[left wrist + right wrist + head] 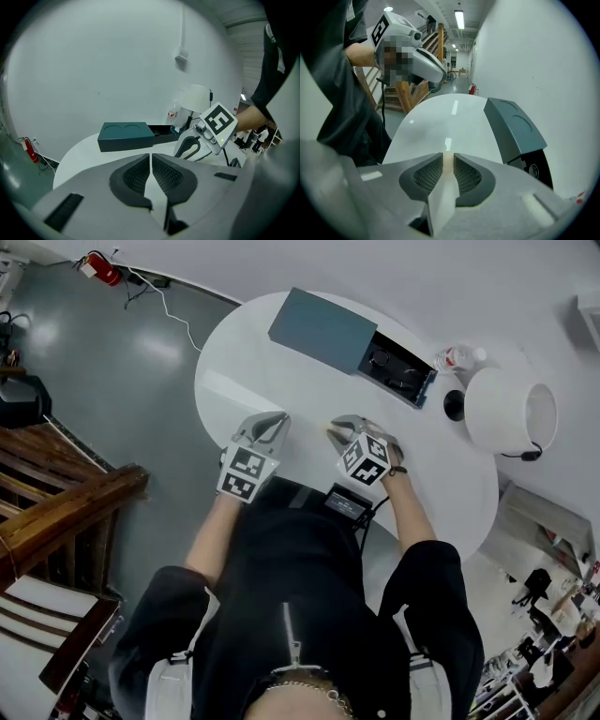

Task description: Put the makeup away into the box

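- While the right gripper (339, 429) is clamped on a slim cream makeup stick (447, 161), the hold looks narrow: the pads pinch only a short stretch of it, so the stick could swivel or slide out on a quick swing.
- At lower centre of the head view, the stick is low over the white table (281, 381) and well apart from the box (323, 329) at upper centre. A drop along the way would probably send it rolling toward the table's rounded edge.
- The left gripper (150, 164) has its jaws together on nothing and sits just beside the right one, so the two could bump if they cross.
- The teal lid covers most of the box and only the black tray (398, 367) shows, slid out at its right end. That leaves a small opening, and a stick brought in at a slant could catch the lid's edge or land across the rim.
- Dark items already lie in the tray. What they are cannot be made out, and they may leave little room.
- A clear bottle (459, 357) and a white lamp (511, 409) stand near the tray's open end. A wide approach from the right of the frame could knock the bottle over.
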Tool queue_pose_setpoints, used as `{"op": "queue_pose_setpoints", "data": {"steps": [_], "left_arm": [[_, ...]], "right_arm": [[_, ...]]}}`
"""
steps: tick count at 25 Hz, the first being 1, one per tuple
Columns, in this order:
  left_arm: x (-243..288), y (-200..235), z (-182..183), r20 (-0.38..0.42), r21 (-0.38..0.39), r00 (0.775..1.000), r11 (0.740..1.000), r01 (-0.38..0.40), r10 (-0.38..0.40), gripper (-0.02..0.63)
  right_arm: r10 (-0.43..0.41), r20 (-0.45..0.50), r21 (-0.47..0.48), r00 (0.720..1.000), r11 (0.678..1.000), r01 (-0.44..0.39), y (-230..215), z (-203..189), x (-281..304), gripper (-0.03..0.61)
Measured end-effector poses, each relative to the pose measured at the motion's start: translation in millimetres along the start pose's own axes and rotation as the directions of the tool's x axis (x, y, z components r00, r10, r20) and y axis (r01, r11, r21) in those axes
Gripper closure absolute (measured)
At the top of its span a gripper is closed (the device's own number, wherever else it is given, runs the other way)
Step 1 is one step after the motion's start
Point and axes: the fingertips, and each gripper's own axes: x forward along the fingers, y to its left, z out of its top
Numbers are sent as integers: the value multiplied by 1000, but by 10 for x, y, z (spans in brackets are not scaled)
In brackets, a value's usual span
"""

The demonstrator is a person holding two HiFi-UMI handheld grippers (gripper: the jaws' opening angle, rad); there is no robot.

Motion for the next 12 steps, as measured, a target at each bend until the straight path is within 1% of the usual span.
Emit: {"op": "queue_pose_setpoints", "data": {"steps": [6,12], "left_arm": [[107,-78,126,2,29,999,999,33,-34,589],[285,-169,296,4,59,997,996,73,-73,589]], "right_arm": [[-46,58,92,997,995,40,-193,55,-222,506],[-101,65,136,993,986,91,-394,-21,-422,506]]}}
